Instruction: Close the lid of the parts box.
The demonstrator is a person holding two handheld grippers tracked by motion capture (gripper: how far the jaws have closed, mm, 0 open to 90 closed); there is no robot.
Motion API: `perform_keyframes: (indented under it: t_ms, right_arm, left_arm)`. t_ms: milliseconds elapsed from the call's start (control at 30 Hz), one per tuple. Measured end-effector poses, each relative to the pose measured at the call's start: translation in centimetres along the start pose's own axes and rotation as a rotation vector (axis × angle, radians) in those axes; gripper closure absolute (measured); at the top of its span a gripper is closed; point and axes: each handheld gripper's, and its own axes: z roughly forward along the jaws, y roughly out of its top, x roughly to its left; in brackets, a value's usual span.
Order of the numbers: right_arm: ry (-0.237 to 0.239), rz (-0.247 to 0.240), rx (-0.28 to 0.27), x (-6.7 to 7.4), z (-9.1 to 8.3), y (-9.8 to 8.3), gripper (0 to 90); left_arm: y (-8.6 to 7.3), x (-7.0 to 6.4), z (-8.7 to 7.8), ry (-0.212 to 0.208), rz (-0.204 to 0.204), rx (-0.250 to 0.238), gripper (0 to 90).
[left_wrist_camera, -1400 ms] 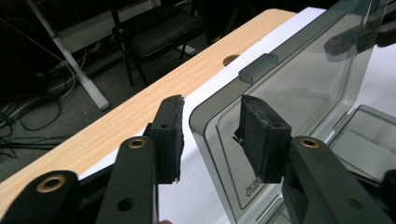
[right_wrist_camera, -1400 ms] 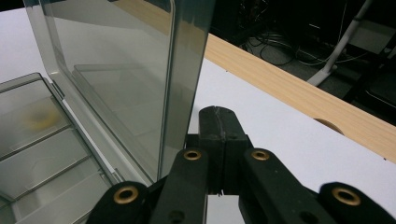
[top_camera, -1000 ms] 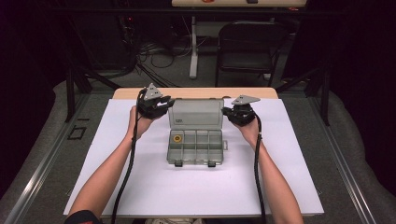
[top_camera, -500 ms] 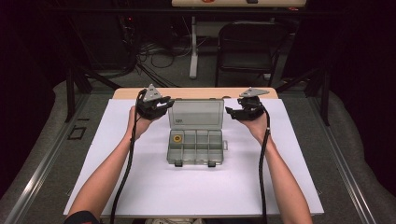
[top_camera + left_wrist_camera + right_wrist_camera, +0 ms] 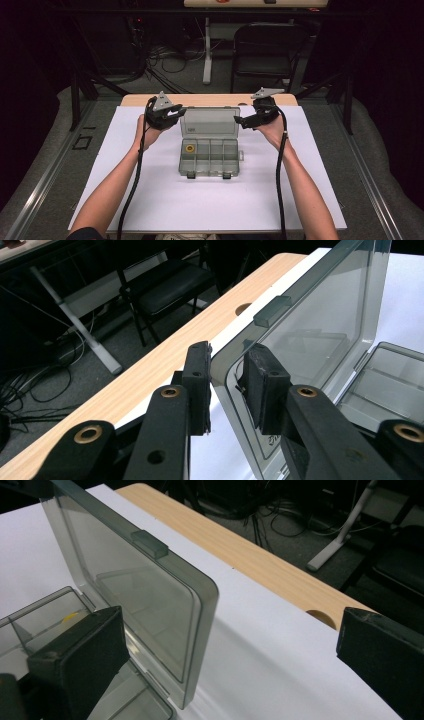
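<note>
The left tool (image 5: 225, 390) pinches the upright lid (image 5: 320, 325) of the open box (image 5: 210, 156). The right tool (image 5: 230, 655), its jaws just spread wide, holds nothing

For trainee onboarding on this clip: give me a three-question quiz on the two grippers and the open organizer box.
1. True or false: the right gripper is clamped on the lid.
2. Which gripper has a lid corner between its jaws? A left gripper B right gripper C neither
3. What colour is the item in the box's far-left compartment?

Key:
1. False; its jaws have just been opening, wide apart, with the lid edge between them untouched.
2. A
3. Yellow
</note>
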Motion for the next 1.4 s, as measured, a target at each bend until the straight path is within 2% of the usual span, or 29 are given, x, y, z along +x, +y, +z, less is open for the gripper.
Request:
perform_keyframes:
  t_ms: [33,67,400,567,800,900,1067,1400]
  right_arm:
    - [0.012,-0.002,0.011,0.1,0.1,0.2,0.0]
    - [0.017,-0.004,0.022,0.2,0.3,0.3,4.1]
    - [0.016,-0.030,0.045,1.1,0.7,1.0,51.8]
    - [0.033,-0.033,0.058,1.5,0.8,1.0,67.5]
    - [0.038,-0.037,0.058,2.0,0.6,1.2,69.6]
    - [0.043,-0.039,0.060,2.2,0.4,1.3,70.1]
    - [0.043,-0.044,0.065,2.5,0.0,1.3,70.6]
    - [0.039,-0.067,0.060,3.0,-0.6,0.7,71.3]
  left_arm:
    - [0.0,0.0,0.0,-0.001,0.000,0.000,73.1]
    - [0.0,0.0,-0.1,-0.002,0.002,0.002,73.2]
    - [-0.1,0.0,-0.5,-0.025,-0.010,0.004,74.2]
    - [-0.1,0.0,-0.6,-0.032,-0.015,0.010,74.5]
    - [-0.1,0.2,-1.0,-0.047,-0.026,0.025,74.3]
    - [-0.1,0.2,-1.3,-0.069,-0.035,0.037,74.3]
    - [0.0,0.0,-1.7,-0.075,-0.026,0.047,74.1]
    - [-0.3,-0.5,-2.1,-0.088,-0.026,0.037,73.6]
